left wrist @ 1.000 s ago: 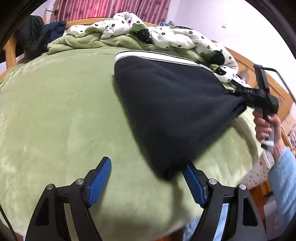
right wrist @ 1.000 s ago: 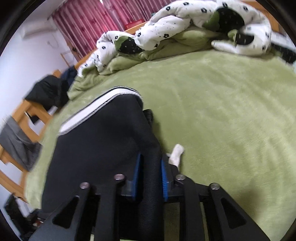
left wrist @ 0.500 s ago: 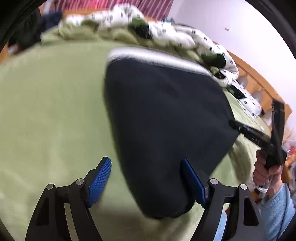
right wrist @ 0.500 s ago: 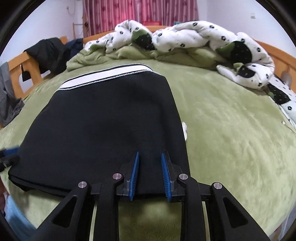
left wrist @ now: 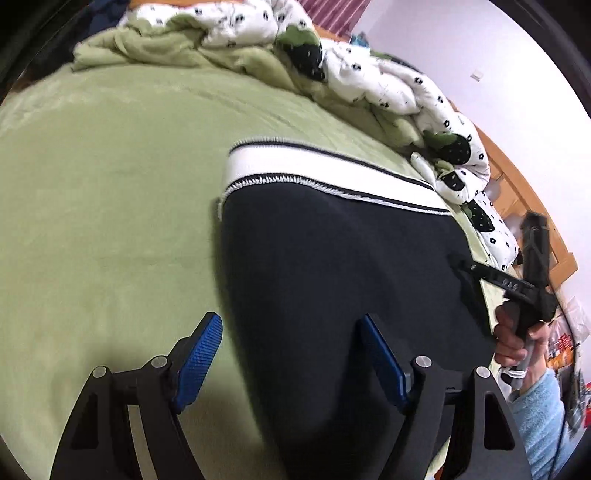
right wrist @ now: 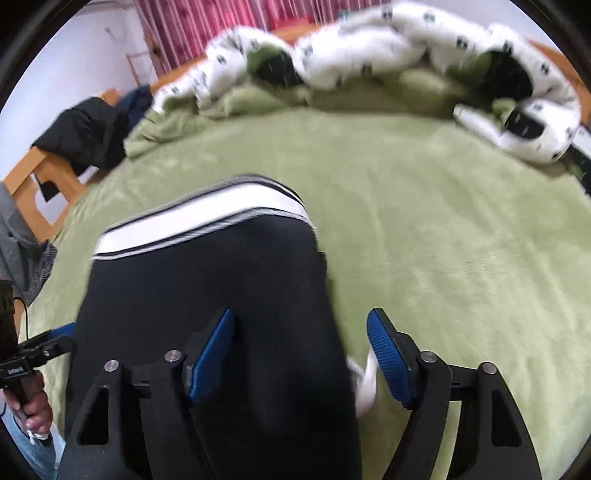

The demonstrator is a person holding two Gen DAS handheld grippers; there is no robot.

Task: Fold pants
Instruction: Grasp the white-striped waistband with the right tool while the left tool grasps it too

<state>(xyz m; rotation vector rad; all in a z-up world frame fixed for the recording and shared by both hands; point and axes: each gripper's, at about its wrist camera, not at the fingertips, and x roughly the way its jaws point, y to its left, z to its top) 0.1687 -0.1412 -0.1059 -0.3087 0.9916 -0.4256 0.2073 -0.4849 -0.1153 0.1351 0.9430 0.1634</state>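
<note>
The black pants point(left wrist: 332, 280) with a white striped waistband point(left wrist: 325, 177) lie folded on the green bed cover point(left wrist: 110, 206). My left gripper point(left wrist: 291, 354) is open over the pants' near left edge, holding nothing. My right gripper point(right wrist: 303, 350) is open over the pants' point(right wrist: 221, 295) near right edge, with a white drawstring point(right wrist: 365, 384) beside its right finger. The right gripper also shows in the left wrist view point(left wrist: 480, 273) at the pants' right side. The left gripper shows at the left edge of the right wrist view point(right wrist: 48, 339).
A rumpled white duvet with black and green patches point(left wrist: 332, 62) and a green blanket point(right wrist: 258, 96) lie along the far side of the bed. Dark clothes point(right wrist: 85, 136) hang over the wooden bed frame point(right wrist: 33, 173) at the left. Pink curtains point(right wrist: 207, 26) hang behind.
My right gripper has opened and let go of the pants' edge. The pants have settled flat on the bed. Both grippers have shifted closer over the near edge.
</note>
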